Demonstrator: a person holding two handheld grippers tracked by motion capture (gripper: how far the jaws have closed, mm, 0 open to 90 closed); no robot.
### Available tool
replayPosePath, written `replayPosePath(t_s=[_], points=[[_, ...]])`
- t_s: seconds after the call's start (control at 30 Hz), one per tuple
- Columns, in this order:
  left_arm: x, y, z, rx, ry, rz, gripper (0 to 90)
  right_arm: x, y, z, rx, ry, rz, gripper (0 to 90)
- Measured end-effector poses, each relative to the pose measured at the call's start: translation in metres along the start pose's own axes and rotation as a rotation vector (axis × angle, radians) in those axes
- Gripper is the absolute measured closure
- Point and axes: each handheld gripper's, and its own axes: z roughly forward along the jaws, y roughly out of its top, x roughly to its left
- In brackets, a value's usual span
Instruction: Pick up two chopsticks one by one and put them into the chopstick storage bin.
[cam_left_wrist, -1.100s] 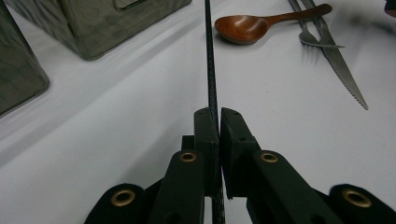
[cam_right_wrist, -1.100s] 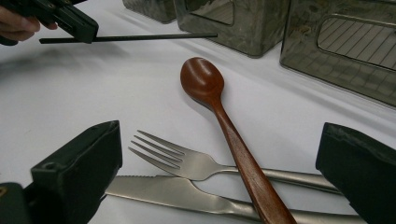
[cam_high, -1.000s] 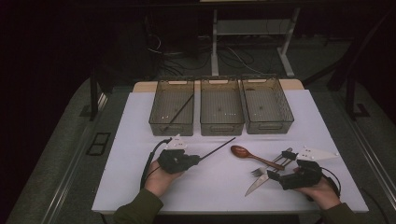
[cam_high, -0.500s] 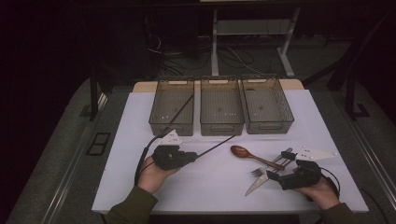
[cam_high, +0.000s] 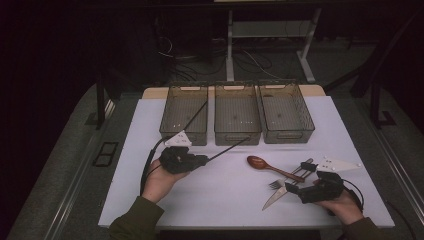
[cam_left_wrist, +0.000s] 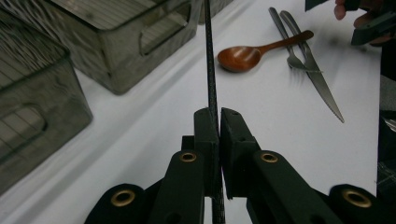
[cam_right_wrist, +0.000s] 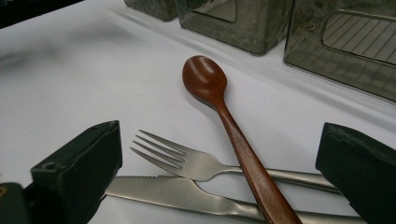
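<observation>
Three see-through bins (cam_high: 237, 120) are sitting in a row at the back of the white table (cam_high: 220, 195). The room behind them is very dark, and it is hard to make out what is there. The left gripper (cam_high: 202, 161) is pinching a thin black stick (cam_high: 227, 149) tight between its jaws. In the left gripper view the far end of the stick (cam_left_wrist: 208, 51) is cut off at the top edge. In the high view it is reaching toward the middle bin. The right gripper (cam_high: 292, 188) is sitting low by the wooden spoon (cam_high: 272, 167), the fork (cam_high: 285, 179) and the knife (cam_high: 275, 195), with its jaws wide apart and holding nothing. In the right gripper view the spoon's handle (cam_right_wrist: 252, 163) is lying across the fork (cam_right_wrist: 187, 161) and the knife (cam_right_wrist: 177, 193), and their handles are running out of the picture. Compared with one second ago, the left hand (cam_high: 160, 180) is sitting farther from the person and closer to the bins. The right hand (cam_high: 340, 202) is staying in the same spot.
</observation>
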Motion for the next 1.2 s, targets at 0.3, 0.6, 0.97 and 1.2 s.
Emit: replayPosePath(t_s=[0.3,0.6,0.97,1.2], points=[[0.019,0.019,-0.011,-0.023,0.016,0.013,85.0,0.0,0.0,0.0,-0.004,-0.006,0.005,0.0],[0.038,0.038,-0.018,-0.034,0.055,0.016,85.0,0.001,0.0,0.0,0.003,-0.003,0.016,0.0],[0.065,0.059,-0.022,-0.029,0.11,0.029,85.0,0.0,0.0,0.0,-0.007,-0.006,0.006,0.0],[0.084,0.063,-0.018,-0.028,0.136,0.006,85.0,0.0,0.0,0.0,-0.01,-0.006,0.007,0.0]])
